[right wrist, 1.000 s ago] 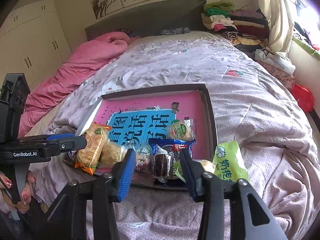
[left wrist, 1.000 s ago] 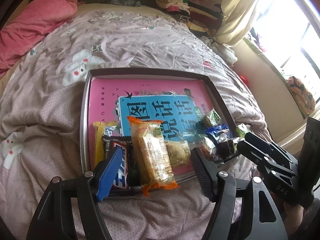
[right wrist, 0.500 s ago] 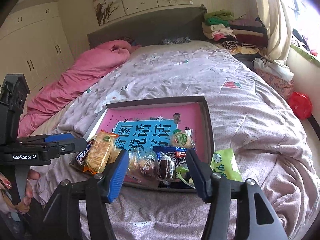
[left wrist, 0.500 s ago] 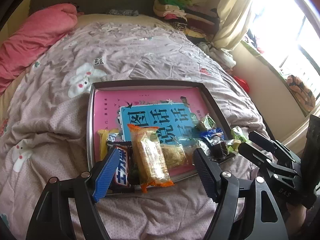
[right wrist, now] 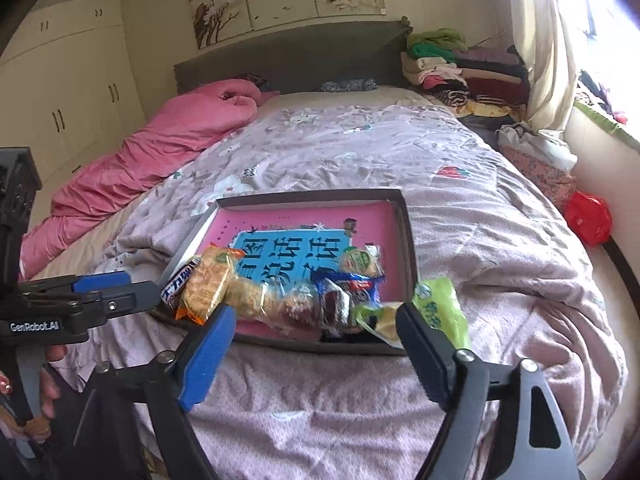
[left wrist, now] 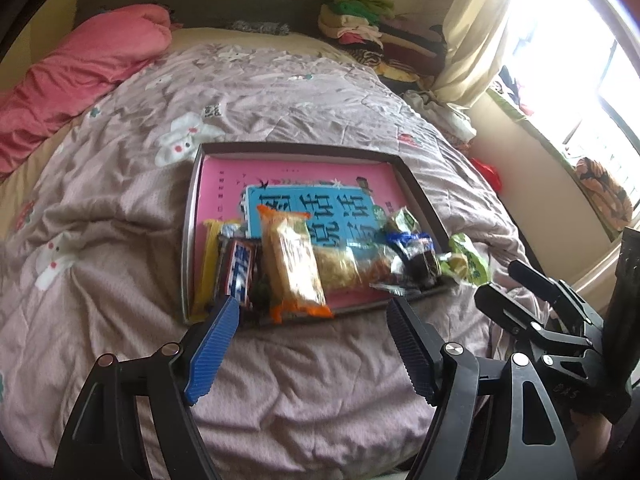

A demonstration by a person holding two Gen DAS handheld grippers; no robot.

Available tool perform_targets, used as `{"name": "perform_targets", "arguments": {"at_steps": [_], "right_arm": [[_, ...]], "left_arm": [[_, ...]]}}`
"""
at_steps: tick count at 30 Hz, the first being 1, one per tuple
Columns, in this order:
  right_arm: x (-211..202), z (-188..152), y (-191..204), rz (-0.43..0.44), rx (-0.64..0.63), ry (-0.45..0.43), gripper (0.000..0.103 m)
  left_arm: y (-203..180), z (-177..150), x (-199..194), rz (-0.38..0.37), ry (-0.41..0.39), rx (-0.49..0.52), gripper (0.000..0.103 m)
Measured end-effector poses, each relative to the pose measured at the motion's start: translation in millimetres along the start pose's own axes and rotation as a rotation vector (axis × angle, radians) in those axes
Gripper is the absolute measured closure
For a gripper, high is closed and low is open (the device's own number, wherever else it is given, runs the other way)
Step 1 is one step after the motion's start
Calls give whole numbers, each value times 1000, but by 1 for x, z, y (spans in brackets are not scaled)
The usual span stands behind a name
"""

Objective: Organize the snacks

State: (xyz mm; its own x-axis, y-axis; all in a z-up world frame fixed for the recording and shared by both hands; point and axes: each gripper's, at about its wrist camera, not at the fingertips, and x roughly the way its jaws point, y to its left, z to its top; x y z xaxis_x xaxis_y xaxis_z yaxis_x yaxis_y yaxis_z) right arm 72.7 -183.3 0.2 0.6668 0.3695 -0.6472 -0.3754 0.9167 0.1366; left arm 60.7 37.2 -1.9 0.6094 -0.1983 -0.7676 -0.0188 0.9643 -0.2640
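On bed quilt [left wrist: 120, 240]: tray [left wrist: 192, 216] holding snack packets [left wrist: 292, 268], near edge

Black-framed left claw [left wrist: 312, 344], ribbed blue pads, silver screws, right claw [right wrist: 312, 354] likewise, apparently red nails

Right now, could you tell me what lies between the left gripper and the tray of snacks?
Only bare quilt: in the left wrist view the left gripper hangs open just short of the tray.
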Motion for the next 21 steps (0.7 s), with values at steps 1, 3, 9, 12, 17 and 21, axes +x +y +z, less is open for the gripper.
{"name": "perform_targets", "arguments": {"at_steps": [1, 3, 9, 12, 17, 21], "right_arm": [[-3, -3, 0, -4, 2, -3, 14], [-7, -6, 0, -9, 7, -2, 10], [-15, -21, -4, 4, 28, 14, 3], [-17, -26, -4, 2, 30, 25, 2], [-20, -31, 0, -6, 20, 31, 2], [-20, -32, 0, -8, 17, 32, 2]], "left_arm": [[0, -3, -1, 1, 2, -1, 25], [-1, -10, -3, 9, 4, -5, 25], [-3, -21, -7, 24, 6, -4, 25], [-5, -23, -10, 36, 1, 2, 25], [-6, -26, -11, 56, 3, 3, 25], [-4, -27, -12, 68, 8, -2, 25]]}}
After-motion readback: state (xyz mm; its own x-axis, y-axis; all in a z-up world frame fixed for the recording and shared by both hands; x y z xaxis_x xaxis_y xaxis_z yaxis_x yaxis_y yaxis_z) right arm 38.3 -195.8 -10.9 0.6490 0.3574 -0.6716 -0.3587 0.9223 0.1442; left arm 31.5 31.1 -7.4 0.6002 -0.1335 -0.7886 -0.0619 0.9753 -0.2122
